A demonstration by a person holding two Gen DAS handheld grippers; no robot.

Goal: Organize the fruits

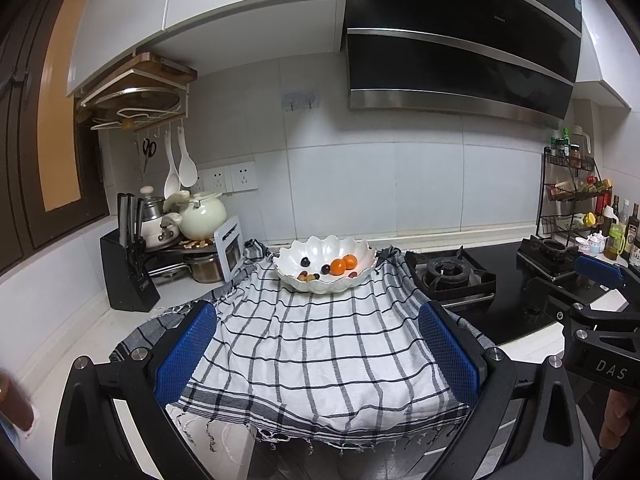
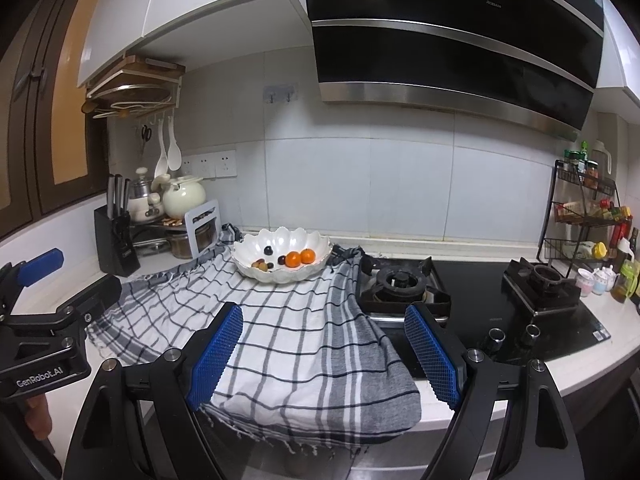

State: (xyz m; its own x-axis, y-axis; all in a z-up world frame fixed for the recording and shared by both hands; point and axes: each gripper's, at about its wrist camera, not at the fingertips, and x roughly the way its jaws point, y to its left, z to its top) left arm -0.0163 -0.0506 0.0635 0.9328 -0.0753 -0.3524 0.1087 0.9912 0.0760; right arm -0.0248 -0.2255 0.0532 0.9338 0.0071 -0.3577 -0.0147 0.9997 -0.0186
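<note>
- We see a white scalloped ceramic bowl (image 1: 327, 268) sitting on a black-and-white checked cloth (image 1: 316, 360) spread over the pale kitchen surface (image 1: 72, 344), at the cloth's far edge near the tiled wall.
- Inside the bowl lie two small orange citrus fruits (image 1: 343, 264), touching each other, with several dark round fruits (image 1: 326, 269) and a few pale tan ones (image 1: 307, 277) beside them toward 9 o'clock.
- From the left claw (image 1: 316, 352) the bowl lies dead ahead at 12 o'clock, well apart, with bare cloth between.
- From the right claw (image 2: 320, 352) the bowl sits at about 11 o'clock, also well apart; the black gas hob (image 2: 404, 280) lies at its 1 o'clock.
- We judge the two claws about equally far from the fruit, the left one more squarely lined up with it.
- Both claws stand spread wide, their blue ribbed pads (image 1: 186, 354) apart and nothing between them.
- Both are held side by side at the near edge of the surface, pointing forward and tilted slightly down toward the cloth.
- The fruits are round, so we see no long axis to align with; the bowl's raised rim means any reach must, in our judgement, come in from above.
</note>
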